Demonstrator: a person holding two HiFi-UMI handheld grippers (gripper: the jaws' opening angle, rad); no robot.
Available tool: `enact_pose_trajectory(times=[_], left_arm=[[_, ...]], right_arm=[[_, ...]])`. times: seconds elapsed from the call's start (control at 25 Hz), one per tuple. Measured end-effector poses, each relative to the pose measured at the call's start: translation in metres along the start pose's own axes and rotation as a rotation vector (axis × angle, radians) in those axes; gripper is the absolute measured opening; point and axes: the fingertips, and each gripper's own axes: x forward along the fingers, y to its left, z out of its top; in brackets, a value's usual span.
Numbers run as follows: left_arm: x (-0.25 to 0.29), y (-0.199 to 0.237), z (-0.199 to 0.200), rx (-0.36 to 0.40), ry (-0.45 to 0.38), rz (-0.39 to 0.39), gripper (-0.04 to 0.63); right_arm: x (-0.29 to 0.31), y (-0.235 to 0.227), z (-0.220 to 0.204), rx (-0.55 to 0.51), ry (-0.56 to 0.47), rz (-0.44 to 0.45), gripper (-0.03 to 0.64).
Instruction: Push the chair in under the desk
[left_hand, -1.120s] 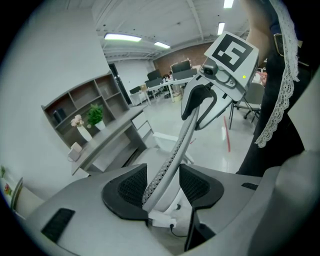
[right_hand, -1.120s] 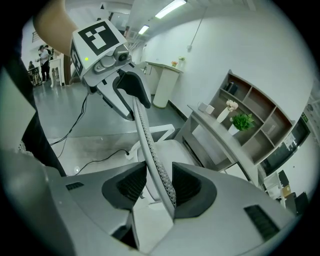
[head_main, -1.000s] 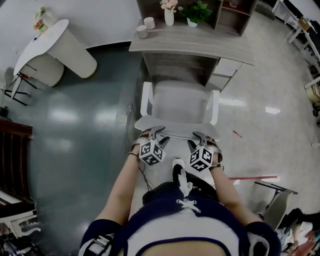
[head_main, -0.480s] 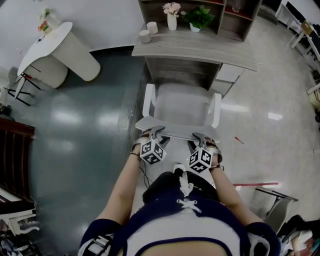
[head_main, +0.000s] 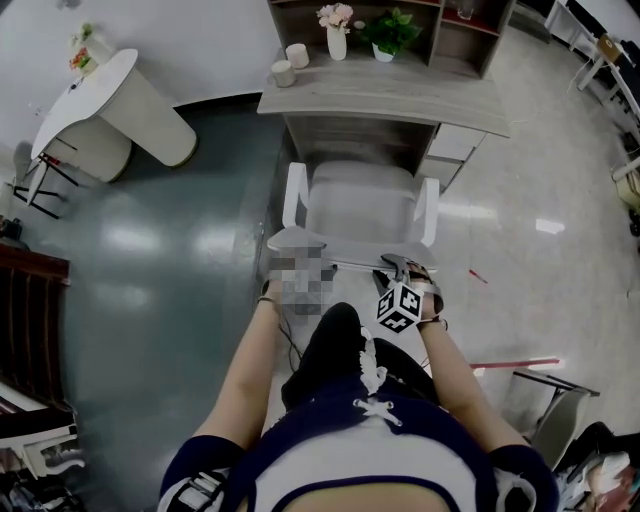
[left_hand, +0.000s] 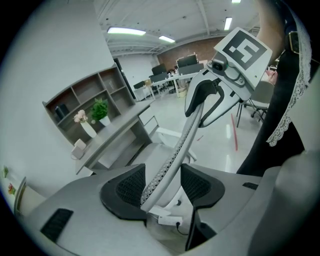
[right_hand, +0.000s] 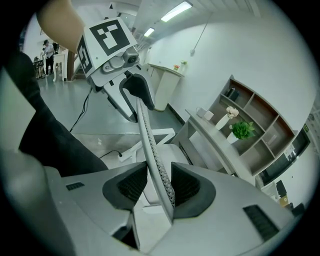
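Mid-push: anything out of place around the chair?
A red strip lies on the floor right of the chair, and a white plug with cable sits near its base. Things on the desk stand upright.

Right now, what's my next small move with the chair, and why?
I'd probably ease the backrest forward toward the desk: the seat sits mostly in front of it. Its rim stands between the jaws of the left gripper, which have just been opening, and of the right gripper, just closing.
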Motion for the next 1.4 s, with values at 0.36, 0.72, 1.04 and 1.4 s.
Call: enact_pose_trajectory(times=[0.36, 0.72, 1.04, 1.4], left_arm=[[0.009, 0.016, 0.002, 0.004, 0.004, 0.004, 0.221], [0.017, 0.03, 0.005, 0.006, 0.0, 0.003, 0.219], [0.024, 0.044, 0.01, 0.011, -0.013, 0.013, 0.221], [0.033, 0.059, 0.014, 0.009, -0.015, -0.002, 0.219]], right_arm=[[0.01, -0.014, 0.003, 0.002, 0.004, 0.001, 0.144], [0.021, -0.028, 0.005, 0.008, 0.012, 0.01, 0.144], [0.029, -0.043, 0.008, 0.001, 0.007, 0.002, 0.144], [0.038, -0.059, 0.009, 0.005, 0.012, 0.009, 0.144]])
